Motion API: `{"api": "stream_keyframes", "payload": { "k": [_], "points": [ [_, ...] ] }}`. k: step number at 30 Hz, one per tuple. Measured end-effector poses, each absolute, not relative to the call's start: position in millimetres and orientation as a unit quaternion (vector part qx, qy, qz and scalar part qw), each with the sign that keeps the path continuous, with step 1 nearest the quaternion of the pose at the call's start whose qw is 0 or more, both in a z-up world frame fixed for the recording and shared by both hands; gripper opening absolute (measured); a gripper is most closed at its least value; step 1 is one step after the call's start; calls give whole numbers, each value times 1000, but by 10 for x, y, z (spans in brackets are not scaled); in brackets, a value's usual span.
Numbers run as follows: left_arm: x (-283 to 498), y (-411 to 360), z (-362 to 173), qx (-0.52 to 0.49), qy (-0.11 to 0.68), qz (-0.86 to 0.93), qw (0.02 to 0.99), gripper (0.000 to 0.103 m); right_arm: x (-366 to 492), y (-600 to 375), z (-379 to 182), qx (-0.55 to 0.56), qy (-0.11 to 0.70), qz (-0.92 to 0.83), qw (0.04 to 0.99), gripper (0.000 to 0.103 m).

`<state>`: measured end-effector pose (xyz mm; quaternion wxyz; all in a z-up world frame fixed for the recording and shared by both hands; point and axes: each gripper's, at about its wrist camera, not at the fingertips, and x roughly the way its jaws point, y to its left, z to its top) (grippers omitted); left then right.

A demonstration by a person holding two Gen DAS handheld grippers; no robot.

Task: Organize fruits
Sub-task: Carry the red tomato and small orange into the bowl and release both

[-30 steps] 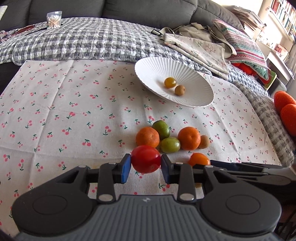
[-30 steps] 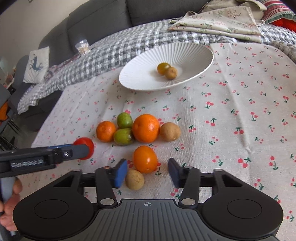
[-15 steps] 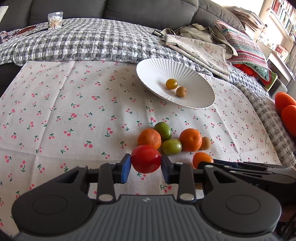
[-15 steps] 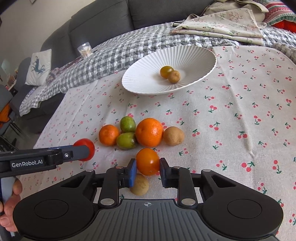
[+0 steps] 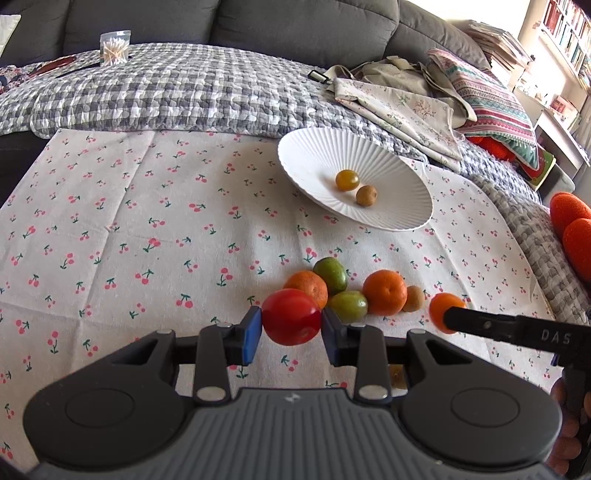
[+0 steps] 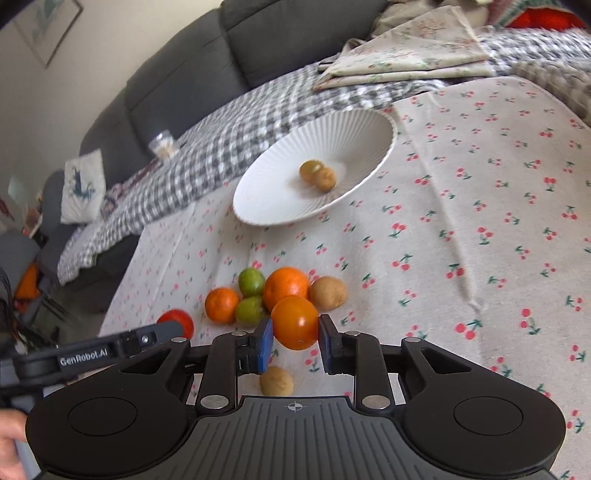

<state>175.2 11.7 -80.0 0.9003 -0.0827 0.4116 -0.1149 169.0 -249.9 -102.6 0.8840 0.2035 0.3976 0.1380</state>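
A round, glossy red tomato sits pinched between the blue pads of the left hand-held gripper, whose jaws are closed tight on its two sides and carry it just above the cloth. Beside it, the right hand-held gripper has its jaws clamped on a smooth orange tomato, gripped at its flanks and lifted clear of the surface; that view is somewhat blurred.

Just beyond both held fruits lies a small cluster on the cloth: two orange mandarins, two oval green fruits nestled between them, and a small round brown fruit touching the larger mandarin on its far side. Another brown fruit of the same kind lies alone on the cloth beneath the right gripper's fingers.

Farther back, well apart from the cluster, stands a white ribbed ceramic bowl, wide and shallow. In its hollow rest a yellow-green tomato and a small brown fruit, close together.

Everything rests on a pale cloth printed with red cherries, spread over a grey-and-white checked quilt. Behind that rises a dark grey sofa. On the quilt lie folded beige floral fabrics, and a clear jar of cotton swabs stands at the far left.
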Motion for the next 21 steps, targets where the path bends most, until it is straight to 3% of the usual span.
{"api": "stream_keyframes", "payload": {
  "k": [21],
  "points": [
    [2360, -139, -696, -34, 343, -150, 927, 33, 2122, -2984, -787, 200, 340, 78, 916, 25]
  ]
}}
